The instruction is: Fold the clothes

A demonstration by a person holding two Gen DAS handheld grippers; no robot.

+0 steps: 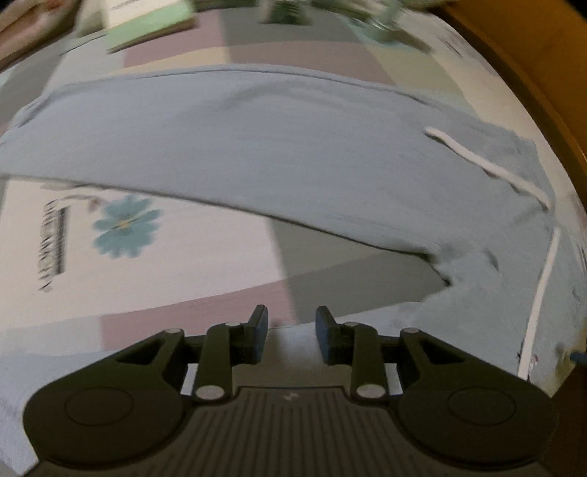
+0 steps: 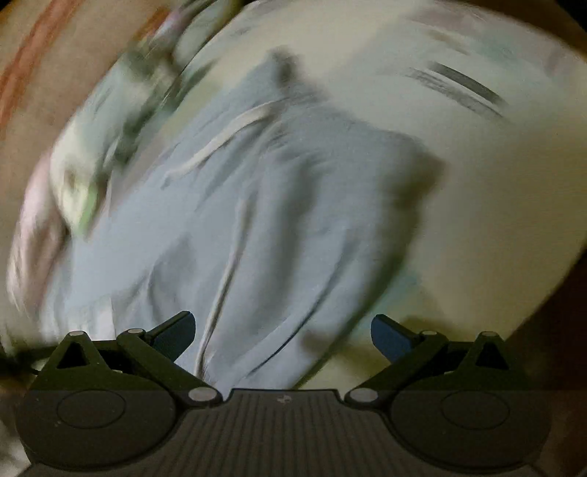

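So the left claw point(image 1: 291, 326) sits slightly parted, empty, over the patchwork sheet point(image 1: 190, 235) beside the blue pants point(image 1: 256, 154). Right claw point(image 2: 282, 334) gapes wide above them, blurry; only the left view shows the flower print point(image 1: 124, 225).

Patchwork bedsheet point(image 1: 253, 257) with blue flower print point(image 1: 126, 225); green-edged box point(image 1: 146, 25) at far edge.

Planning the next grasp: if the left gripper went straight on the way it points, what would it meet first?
Probably the patterned bedsheet, bare just ahead of the open left gripper; the light blue trousers lie beyond and to the right. Blur leaves depth uncertain.
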